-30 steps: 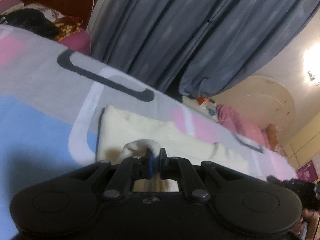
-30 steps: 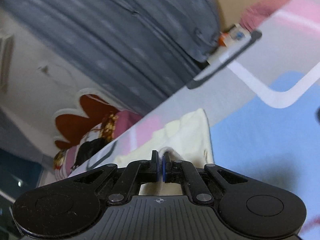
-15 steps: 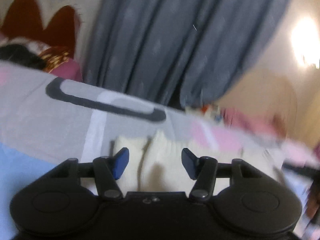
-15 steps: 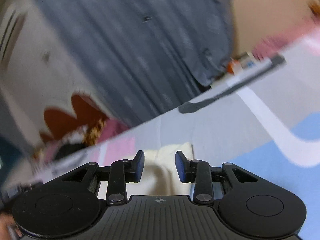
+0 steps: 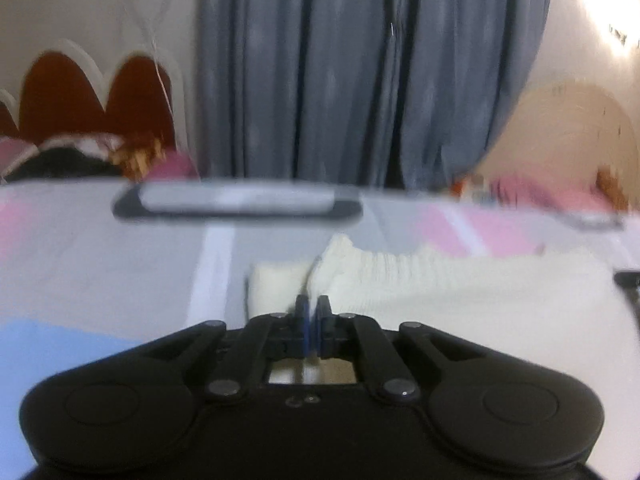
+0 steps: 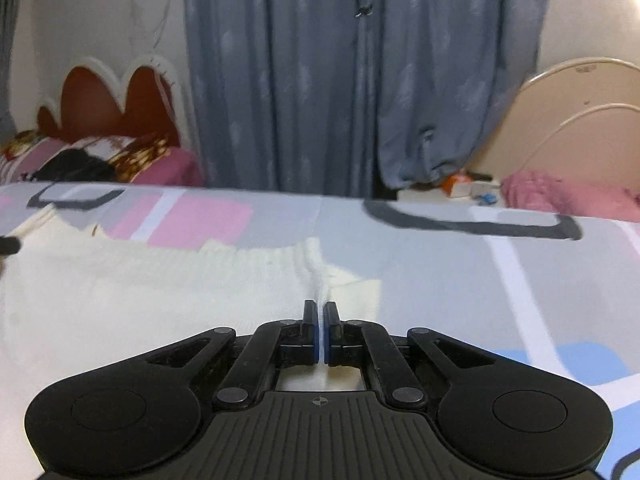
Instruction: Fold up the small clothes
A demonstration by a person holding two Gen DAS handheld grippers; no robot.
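A cream knitted garment (image 5: 460, 292) lies flat on the patterned bedsheet (image 5: 100, 264); it also shows in the right wrist view (image 6: 160, 292). My left gripper (image 5: 313, 308) is shut on a pinch of the garment's left edge, with a ridge of cloth rising from between the pads. My right gripper (image 6: 321, 314) is shut on a pinch of the garment's right edge, a thin fold standing up between the fingertips. The bedsheet (image 6: 440, 272) stretches to its right. The other gripper's tip (image 6: 10, 245) peeks in at the far left.
Grey-blue curtains (image 5: 360, 72) hang behind the bed. A red scalloped headboard (image 5: 92, 96) with pillows stands at the back left. A cream bed end (image 6: 580, 120), pink bedding (image 6: 560, 196) and small items (image 6: 460, 186) sit at the back right.
Both grippers held the cloth a second ago, opened half a second ago, and have now shut again on new pinches at the garment's two edges. Both views have levelled out.
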